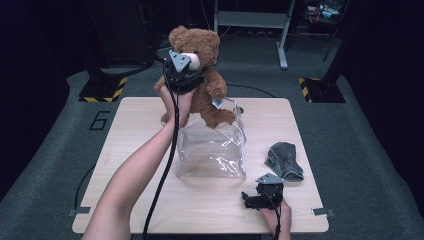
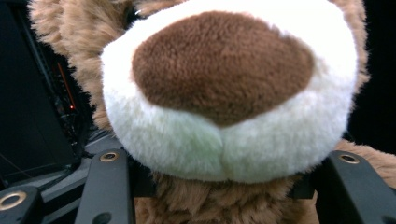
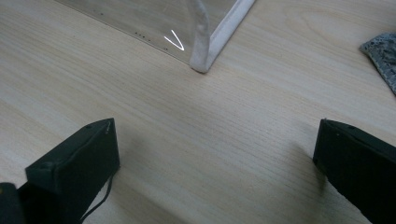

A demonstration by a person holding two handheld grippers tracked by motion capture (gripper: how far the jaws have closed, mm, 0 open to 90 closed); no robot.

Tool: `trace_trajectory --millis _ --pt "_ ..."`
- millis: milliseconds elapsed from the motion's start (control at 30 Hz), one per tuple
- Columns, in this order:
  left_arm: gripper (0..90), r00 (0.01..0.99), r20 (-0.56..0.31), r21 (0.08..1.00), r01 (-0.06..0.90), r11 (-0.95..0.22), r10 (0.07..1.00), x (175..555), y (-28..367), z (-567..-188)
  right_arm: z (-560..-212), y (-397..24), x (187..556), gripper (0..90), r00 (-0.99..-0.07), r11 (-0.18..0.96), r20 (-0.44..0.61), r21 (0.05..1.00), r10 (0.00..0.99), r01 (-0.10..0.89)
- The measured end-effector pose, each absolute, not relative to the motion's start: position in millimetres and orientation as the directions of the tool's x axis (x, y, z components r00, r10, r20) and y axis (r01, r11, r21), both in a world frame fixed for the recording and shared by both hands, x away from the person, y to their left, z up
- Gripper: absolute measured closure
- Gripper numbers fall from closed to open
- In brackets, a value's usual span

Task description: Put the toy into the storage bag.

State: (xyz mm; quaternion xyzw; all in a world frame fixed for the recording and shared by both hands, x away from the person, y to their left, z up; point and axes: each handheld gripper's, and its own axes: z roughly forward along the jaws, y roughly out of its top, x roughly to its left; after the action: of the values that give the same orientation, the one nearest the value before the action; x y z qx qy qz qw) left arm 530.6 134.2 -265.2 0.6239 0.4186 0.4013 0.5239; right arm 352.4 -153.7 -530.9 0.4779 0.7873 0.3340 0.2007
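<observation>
Bear [image 1: 200, 75] clamped in left gripper [image 1: 183, 75] above bag rim [image 1: 235, 117]; right gripper [image 1: 262, 197] apparently open.

Black claws [image 1: 182, 75] with grey three-cornered plates, black cables; forearms seemingly sleeveless.

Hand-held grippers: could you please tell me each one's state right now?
Left hand-held gripper: closed on the teddy bear, below its muzzle.
Right hand-held gripper: open, holding nothing.

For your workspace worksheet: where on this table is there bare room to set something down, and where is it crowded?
Free: the table's left stretch beside the clear bag, and the front strip between bag and right gripper. Crowded: the middle, where the left gripper holds the teddy bear over the bag, and the right side by the grey cloth.
</observation>
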Motion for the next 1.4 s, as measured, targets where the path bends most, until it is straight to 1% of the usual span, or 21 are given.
trace_trajectory --millis 233,400,633,967,1167,1233,1400 --pt "42.5 0.389 0.023 0.986 0.143 -0.085 0.921 517.6 135.6 -262.8 -530.9 -153.7 352.6 0.0 -0.463 0.321 0.003 0.718 0.886 0.618" --pt "42.4 0.428 -0.041 0.974 0.220 -0.060 0.903 517.2 131.6 -272.4 -530.6 -154.3 352.7 0.0 -0.471 0.327 0.004 0.716 0.882 0.617" --pt "42.2 0.435 -0.017 0.969 0.229 -0.093 0.900 516.5 130.5 -290.4 -530.6 -154.4 352.8 0.0 -0.472 0.328 0.002 0.715 0.882 0.617" --pt "40.6 0.452 0.024 0.960 0.238 -0.147 0.892 510.3 129.9 -293.7 -530.6 -154.4 352.8 0.0 -0.473 0.328 0.004 0.715 0.881 0.617" --pt "40.4 0.476 0.006 0.942 0.292 -0.165 0.880 511.6 126.2 -299.6 -530.7 -154.3 352.8 0.0 -0.472 0.328 0.002 0.716 0.882 0.616" --pt "40.1 0.493 0.021 0.930 0.311 -0.198 0.870 510.6 124.0 -303.3 -530.7 -154.3 352.8 0.0 -0.471 0.327 0.002 0.717 0.882 0.616" --pt "38.5 0.512 0.026 0.917 0.330 -0.225 0.859 508.1 117.8 -311.5 -530.8 -154.0 352.6 0.0 -0.469 0.324 0.005 0.716 0.883 0.618"
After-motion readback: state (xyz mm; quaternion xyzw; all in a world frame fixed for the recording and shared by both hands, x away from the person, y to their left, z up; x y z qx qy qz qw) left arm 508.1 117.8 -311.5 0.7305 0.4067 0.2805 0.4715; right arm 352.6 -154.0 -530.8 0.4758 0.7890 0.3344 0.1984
